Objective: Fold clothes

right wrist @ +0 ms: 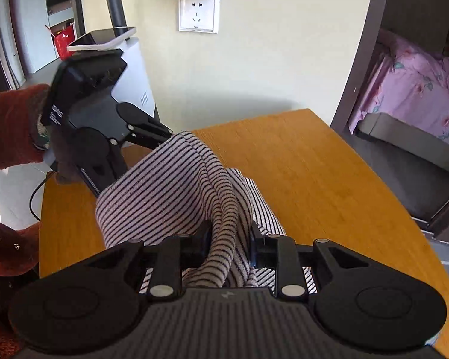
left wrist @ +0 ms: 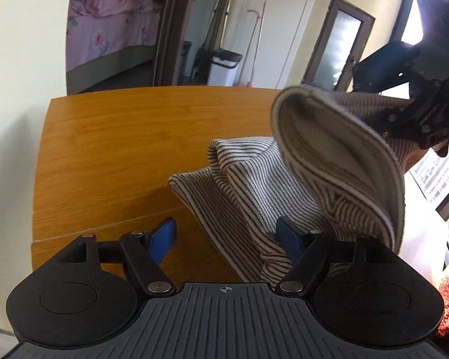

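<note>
You are holding the striped garment (right wrist: 176, 185) bunched above the table (right wrist: 329, 173). Your right gripper (right wrist: 229, 236) is clamping a fold; your left gripper (left wrist: 224, 233) is standing apart, cloth lying between its fingers. Keep the edges aligned while lowering.
</note>
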`<state>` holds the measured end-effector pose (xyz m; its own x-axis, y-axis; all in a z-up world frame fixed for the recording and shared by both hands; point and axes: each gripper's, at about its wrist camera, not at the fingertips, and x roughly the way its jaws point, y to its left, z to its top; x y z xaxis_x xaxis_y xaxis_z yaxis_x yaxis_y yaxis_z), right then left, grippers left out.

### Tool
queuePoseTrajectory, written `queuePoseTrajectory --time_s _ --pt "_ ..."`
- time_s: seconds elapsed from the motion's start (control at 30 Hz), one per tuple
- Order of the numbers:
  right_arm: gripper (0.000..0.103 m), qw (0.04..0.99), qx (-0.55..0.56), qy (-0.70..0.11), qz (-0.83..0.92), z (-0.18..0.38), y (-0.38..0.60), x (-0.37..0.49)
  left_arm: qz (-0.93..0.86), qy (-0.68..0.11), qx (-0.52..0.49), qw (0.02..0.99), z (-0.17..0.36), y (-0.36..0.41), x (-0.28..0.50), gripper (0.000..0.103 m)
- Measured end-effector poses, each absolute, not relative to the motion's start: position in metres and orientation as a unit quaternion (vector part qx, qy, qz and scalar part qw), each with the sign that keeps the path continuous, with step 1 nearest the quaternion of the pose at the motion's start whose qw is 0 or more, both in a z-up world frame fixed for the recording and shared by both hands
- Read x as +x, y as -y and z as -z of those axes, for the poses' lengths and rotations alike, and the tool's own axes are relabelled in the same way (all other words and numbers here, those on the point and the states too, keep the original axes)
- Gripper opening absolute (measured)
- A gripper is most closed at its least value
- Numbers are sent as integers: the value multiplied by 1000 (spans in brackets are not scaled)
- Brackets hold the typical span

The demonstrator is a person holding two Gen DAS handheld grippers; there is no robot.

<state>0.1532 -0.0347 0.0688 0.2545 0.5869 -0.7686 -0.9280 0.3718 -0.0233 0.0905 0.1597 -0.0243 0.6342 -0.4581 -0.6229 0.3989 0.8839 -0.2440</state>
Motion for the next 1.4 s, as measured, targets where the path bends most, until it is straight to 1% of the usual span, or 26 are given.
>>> queuePoseTrajectory --time_s 0.03,0.07,0.23,0.27,0.33,0.37,0.43,0.5,0.63,0.73,0.93,1.0,1.1,1.2,1.27,1.3,1.33,1.4 --pt "26 754 -244 -350 -499 -60 33 160 231 -354 -49 905 21 -166 87 81" --pt "27 758 -240 -349 -496 -53 32 164 227 -349 -55 907 16 -171 83 86" --pt "32 773 -235 -331 -487 -50 36 163 233 -315 -72 917 -12 -180 69 87" --pt "33 776 -234 -328 -486 -50 36 163 240 -305 -71 919 -19 -177 64 90" --pt "41 782 -232 -320 -482 -48 37 163 256 -282 -71 922 -33 -169 56 94" --pt "44 785 -231 -317 -480 -48 38 163 268 -269 -72 922 -40 -164 53 94" --pt "54 795 -231 -307 -470 -50 40 161 294 -248 -74 920 -49 -152 47 95" --pt "59 807 -230 -296 -456 -56 45 160 323 -236 -76 914 -54 -139 44 96" --pt "66 832 -223 -269 -431 -72 58 152 339 -274 -63 898 -36 -102 58 96" --pt "72 852 -210 -243 -412 -89 73 139 320 -305 -44 896 -18 -82 74 96" --pt "75 887 -176 -193 -382 -120 118 106 259 -345 -51 901 2 -89 93 96" --pt "75 885 -170 -210 -379 -113 124 104 257 -347 -57 900 5 -93 92 96" --pt "73 886 -178 -251 -346 -82 121 116 255 -346 -53 901 5 -94 93 96" --pt "74 893 -160 -297 -299 -46 117 143 252 -347 -47 902 2 -94 94 96" --pt "80 896 -148 -310 -282 -30 116 155 248 -344 -45 905 -2 -95 93 96" --pt "87 899 -145 -310 -274 -23 115 158 245 -340 -41 907 -6 -96 91 96" --pt "91 902 -141 -309 -267 -18 114 161 244 -333 -35 910 -10 -96 88 96" --pt "91 904 -135 -310 -263 -17 114 162 246 -318 -29 915 -20 -98 82 96"
